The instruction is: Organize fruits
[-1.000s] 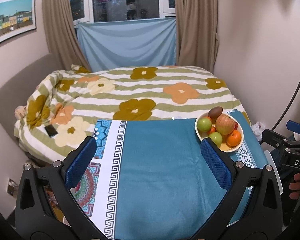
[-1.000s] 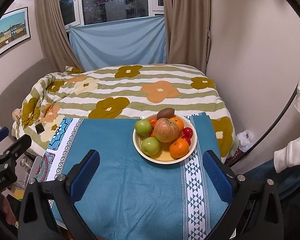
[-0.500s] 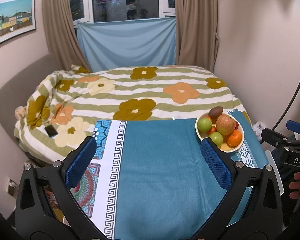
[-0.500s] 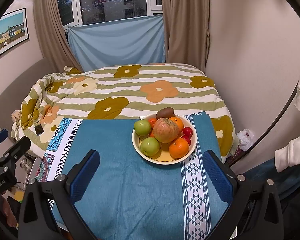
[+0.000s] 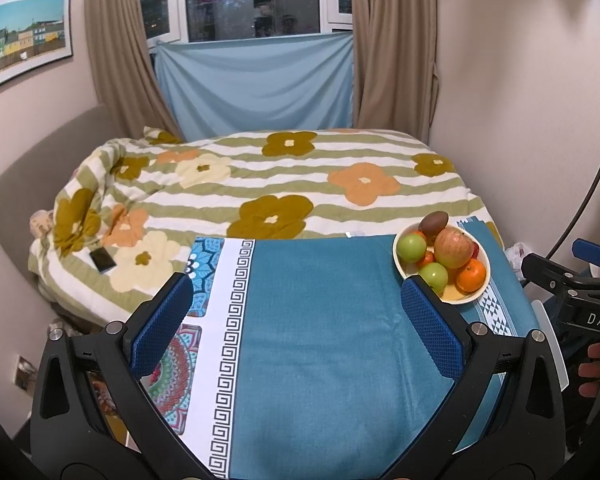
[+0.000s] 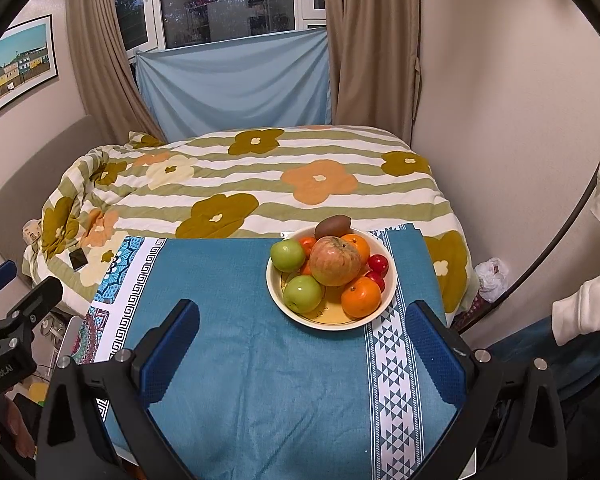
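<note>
A cream bowl (image 6: 388, 294) stands on the blue cloth (image 6: 260, 360) at the far right of the table. It holds a big red-yellow apple (image 6: 335, 261), two green apples (image 6: 287, 255), oranges (image 6: 361, 297), small red fruits (image 6: 379, 263) and a brown kiwi (image 6: 332, 225) at the back. My right gripper (image 6: 304, 316) is open and empty, just in front of the bowl. My left gripper (image 5: 296, 296) is open and empty over the cloth's middle, with the bowl (image 5: 485, 276) to its right.
A bed with a flowered striped quilt (image 6: 260, 184) lies behind the table, with a dark phone (image 5: 103, 260) on its left side. The wall (image 6: 500, 120) is close on the right. The table's cloth has a patterned white band (image 5: 228, 320) at the left.
Both grippers have moved slightly toward the table, so the bowl appears a little nearer in the right wrist view. Nothing was taken hold of.
</note>
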